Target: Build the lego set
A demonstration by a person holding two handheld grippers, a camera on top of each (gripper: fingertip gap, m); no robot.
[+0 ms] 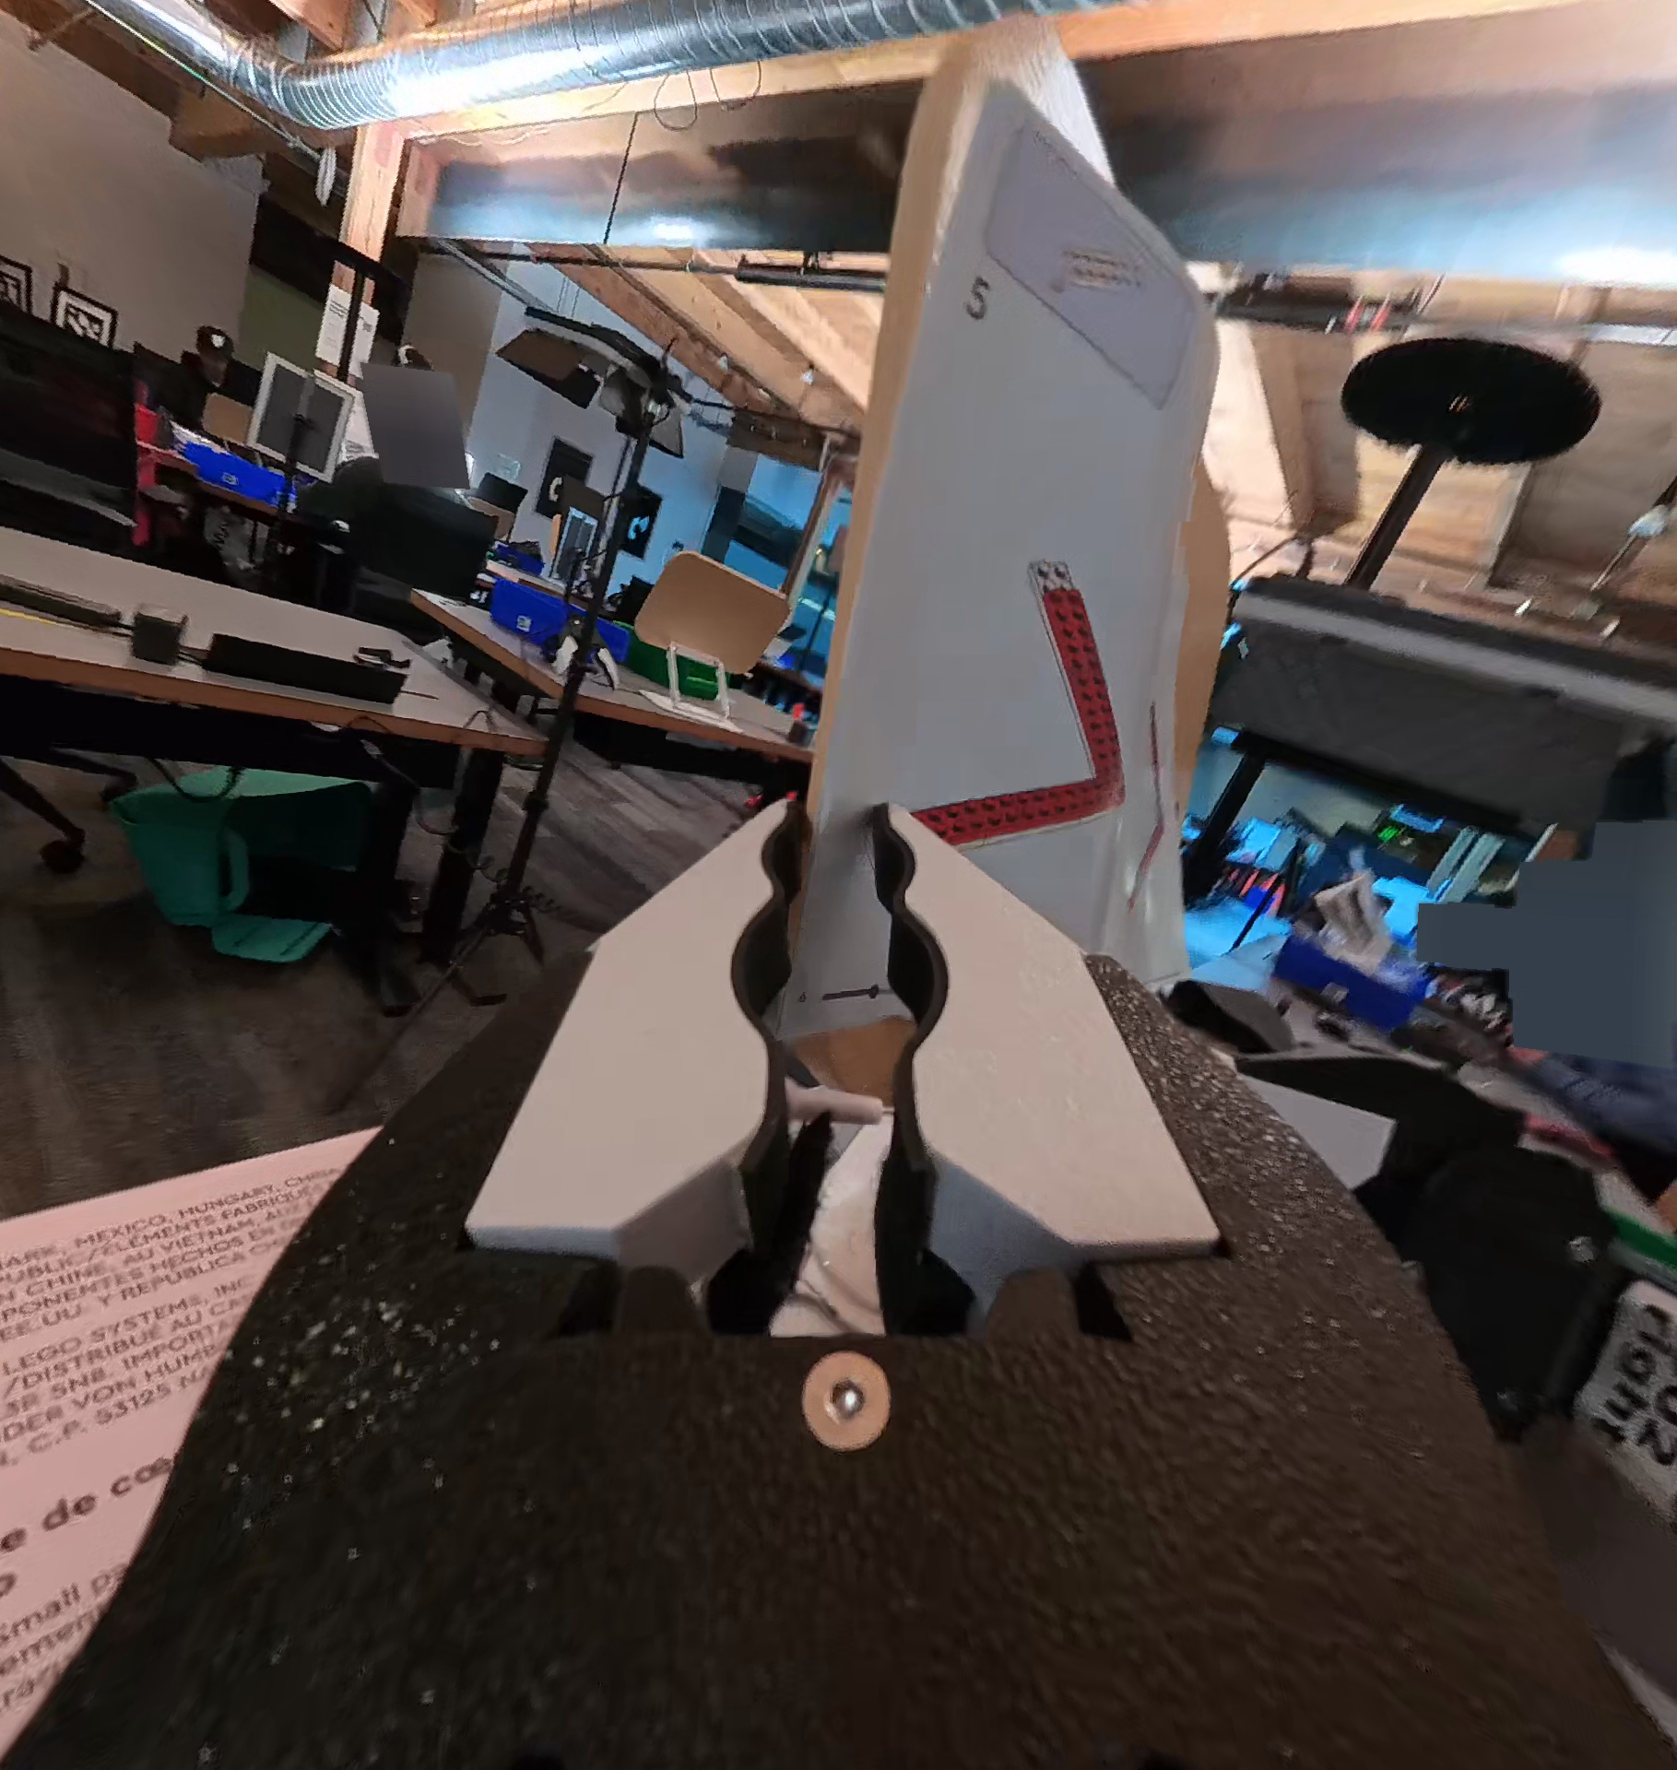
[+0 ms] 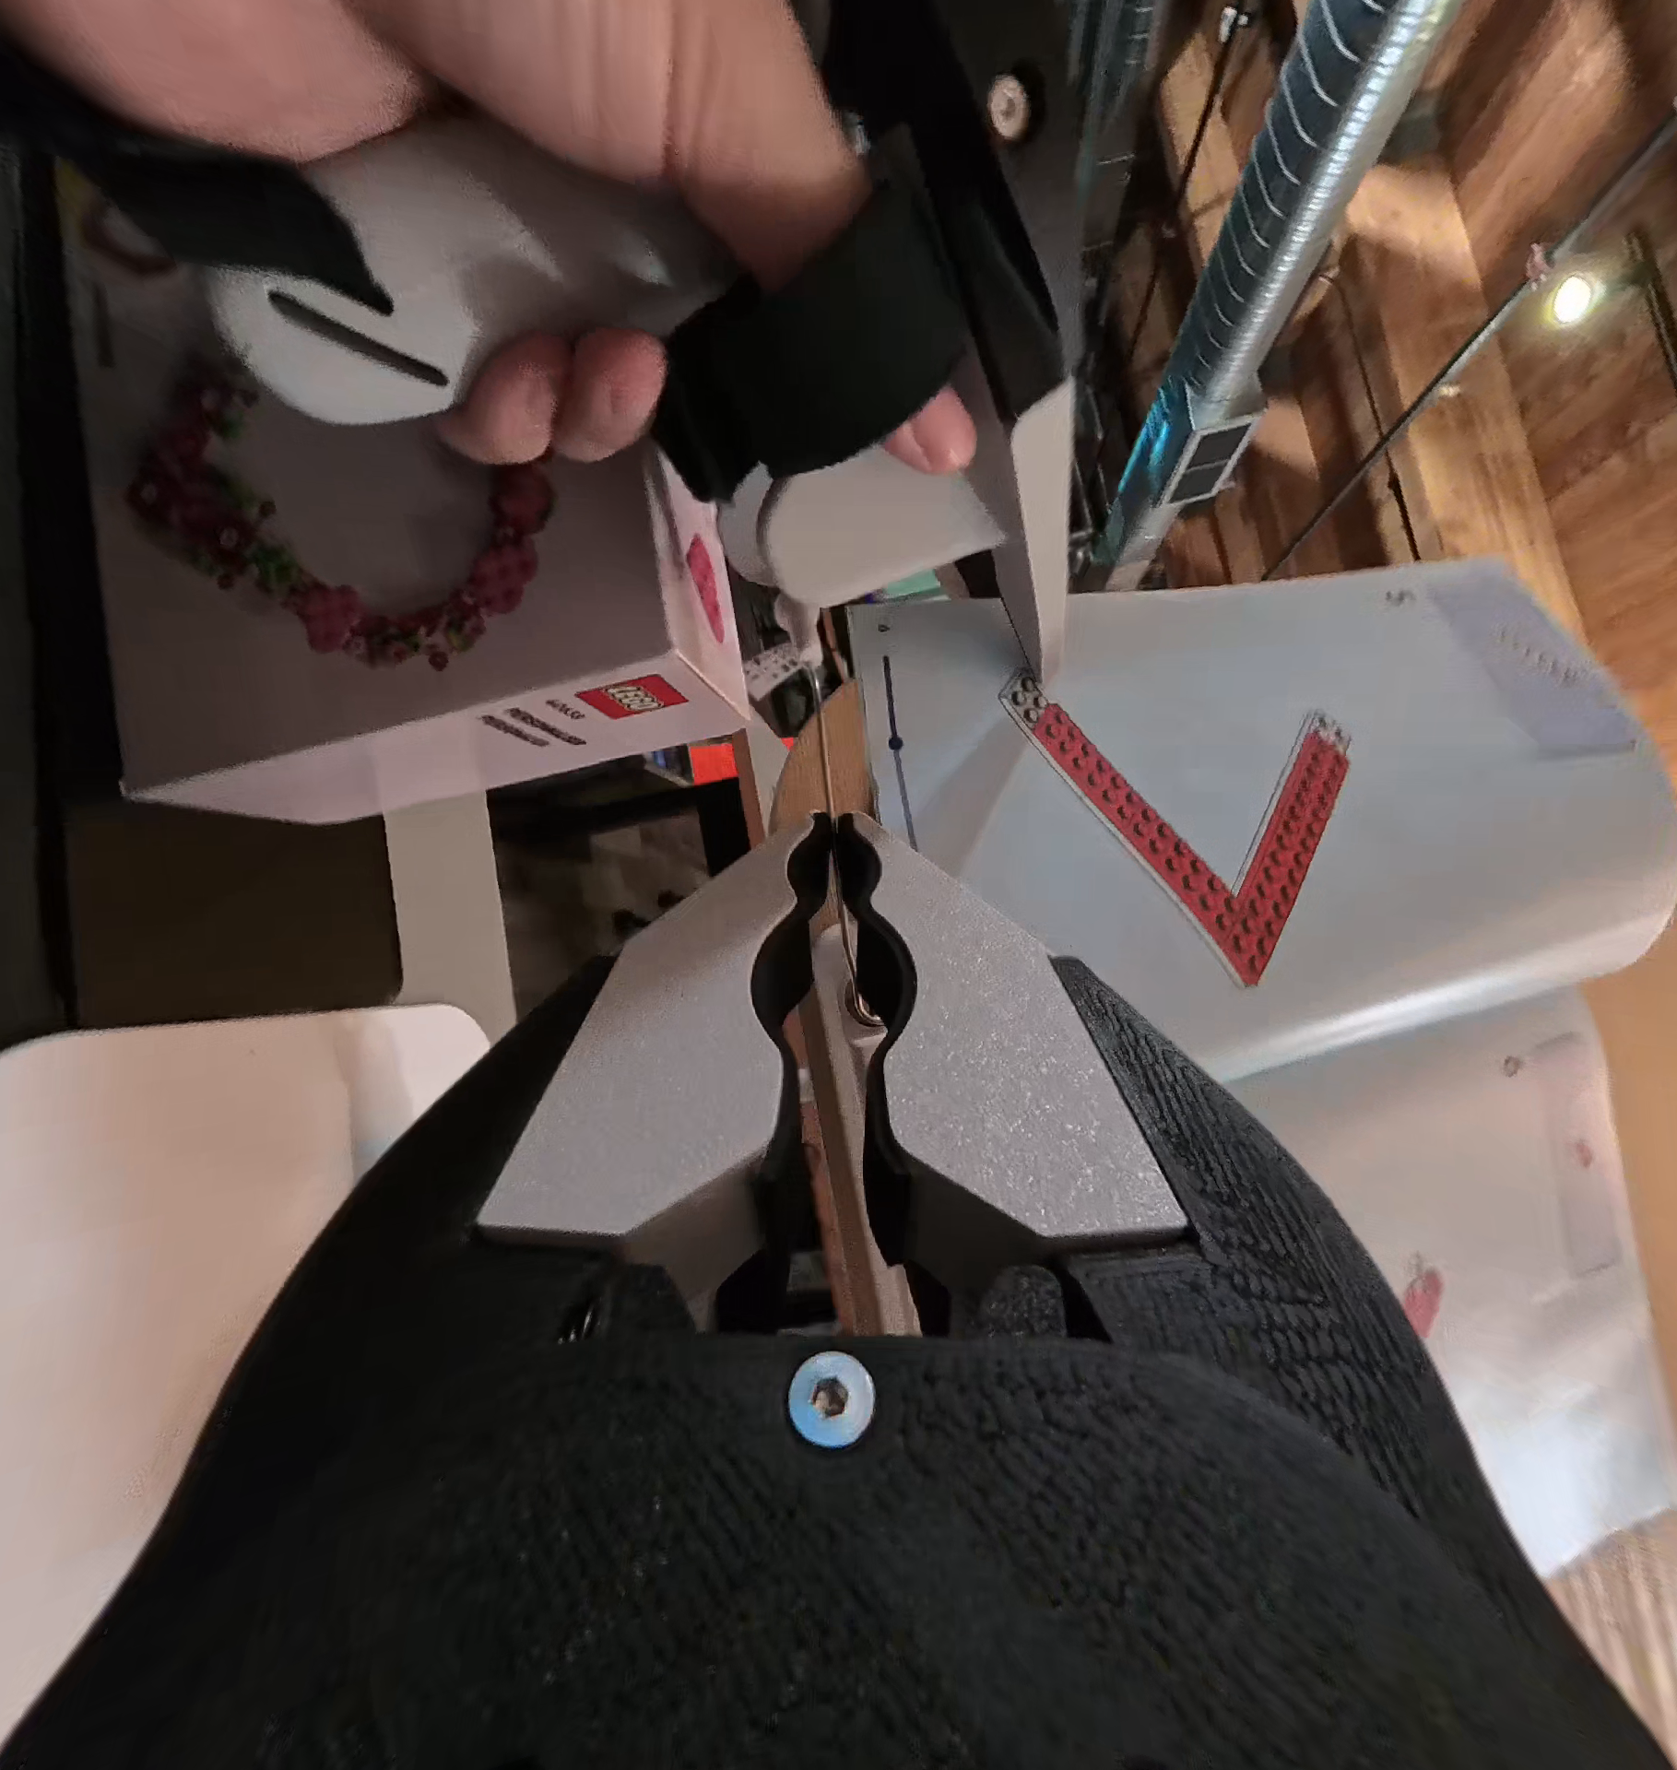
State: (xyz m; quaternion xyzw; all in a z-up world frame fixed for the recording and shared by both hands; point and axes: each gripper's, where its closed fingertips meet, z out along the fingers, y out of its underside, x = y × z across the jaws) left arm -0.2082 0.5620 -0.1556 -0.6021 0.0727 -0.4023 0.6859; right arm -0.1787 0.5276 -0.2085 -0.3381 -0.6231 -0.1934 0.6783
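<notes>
The instruction booklet's open page [image 1: 1007,575] is pale grey with a printed red L-shaped brick strip. It stands upright between the fingertips of my left gripper [image 1: 839,824], which is shut on its lower edge. In the right wrist view the same page [image 2: 1390,862] curls to the right, and the left gripper [image 2: 1035,651], held by a hand, pinches its corner. My right gripper [image 2: 832,826] is shut on the thin edge of the tan backing board [image 2: 815,766] and a metal wire [image 2: 839,919] along it. The board also shows behind the page in the left wrist view [image 1: 853,1049].
The white Lego box [image 2: 384,690] with a flower wreath picture is just left of the booklet; its printed side shows at lower left [image 1: 68,1341]. A white surface [image 2: 145,1245] lies below it. Farther off are work tables [image 1: 240,623], a tripod [image 1: 547,766] and a green bin [image 1: 192,843]. Left tips to right tips: about 7 cm.
</notes>
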